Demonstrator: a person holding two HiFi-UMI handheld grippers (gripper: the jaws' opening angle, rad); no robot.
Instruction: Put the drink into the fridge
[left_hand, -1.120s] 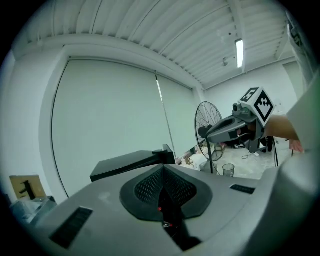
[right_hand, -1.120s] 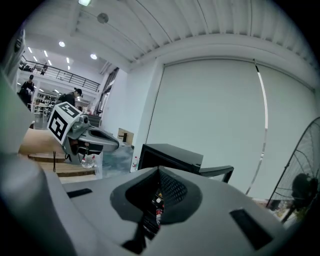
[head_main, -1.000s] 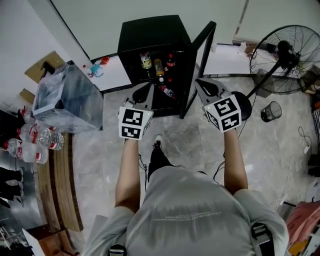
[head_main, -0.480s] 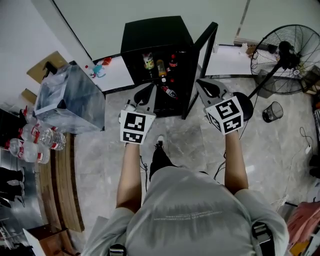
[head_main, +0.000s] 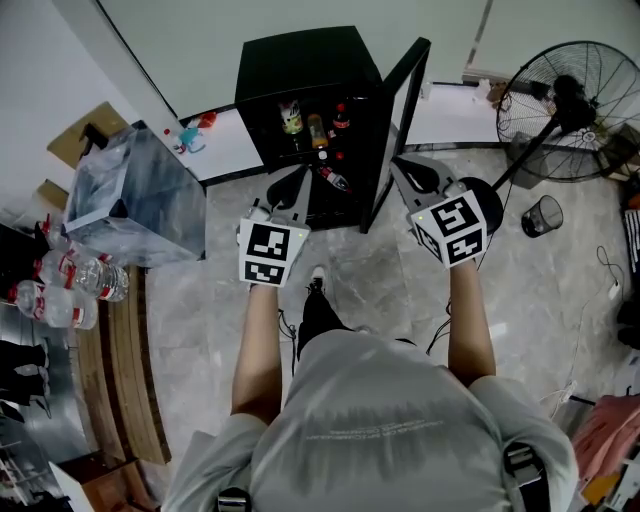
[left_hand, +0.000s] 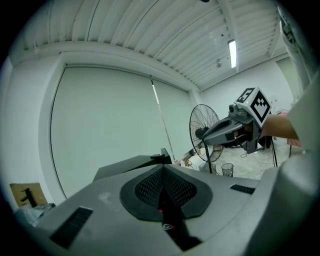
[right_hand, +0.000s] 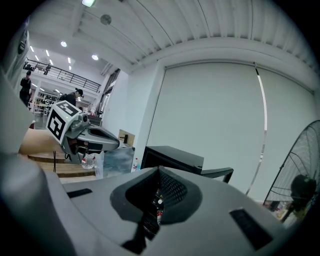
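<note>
Both tools hang empty, jaws pressed together. The left tool and right tool sit just outside the black fridge at 12 o'clock, its door swung open. Drinks stand on its shelves — one bottle lies lower down.

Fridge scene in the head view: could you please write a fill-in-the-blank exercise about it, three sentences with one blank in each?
1. The door of the black fridge stands ____.
2. The jaws of the left gripper and of the right gripper are ____, with nothing held.
3. The pedestal fan stands on the person's ____ side.

Missing words: open; shut; right.
</note>
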